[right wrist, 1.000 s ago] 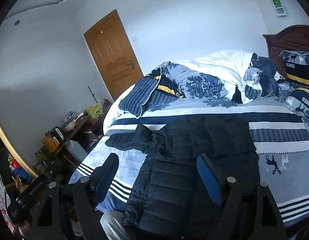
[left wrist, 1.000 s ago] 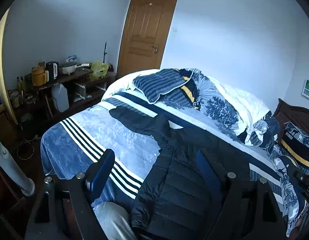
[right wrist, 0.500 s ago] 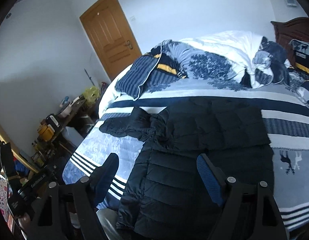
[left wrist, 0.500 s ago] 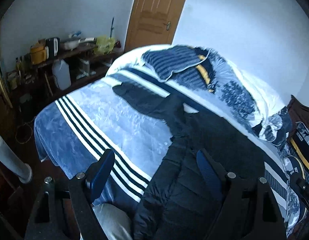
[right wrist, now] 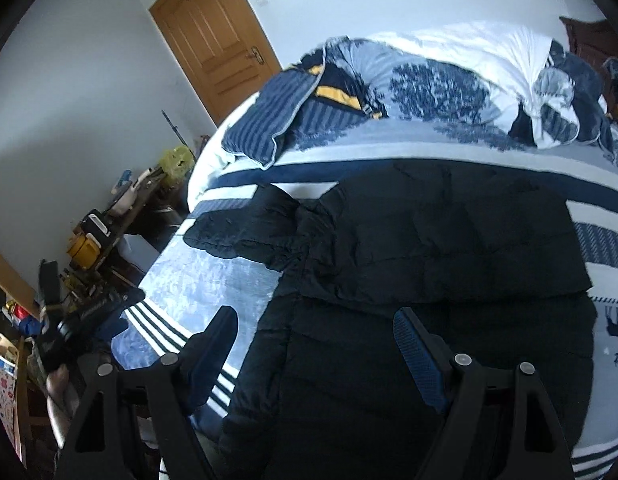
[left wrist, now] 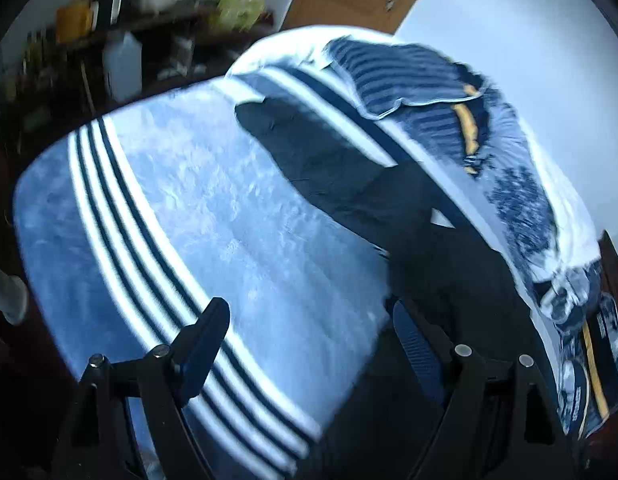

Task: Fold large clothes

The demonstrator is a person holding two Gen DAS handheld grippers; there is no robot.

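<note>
Across the striped bedspread (right wrist: 213, 276) lies a black puffer jacket (right wrist: 429, 264), one side already folded over the body and 1 sleeve (left wrist: 309, 148) stretched out flat toward the door side. Both the left gripper (left wrist: 309, 340) and right gripper (right wrist: 315, 344) hover above it with jaws spread wide, holding nothing. Judging by its quilting, it will handle soft, bulky, light and slippery, so pinching the cuff looks best.
</note>
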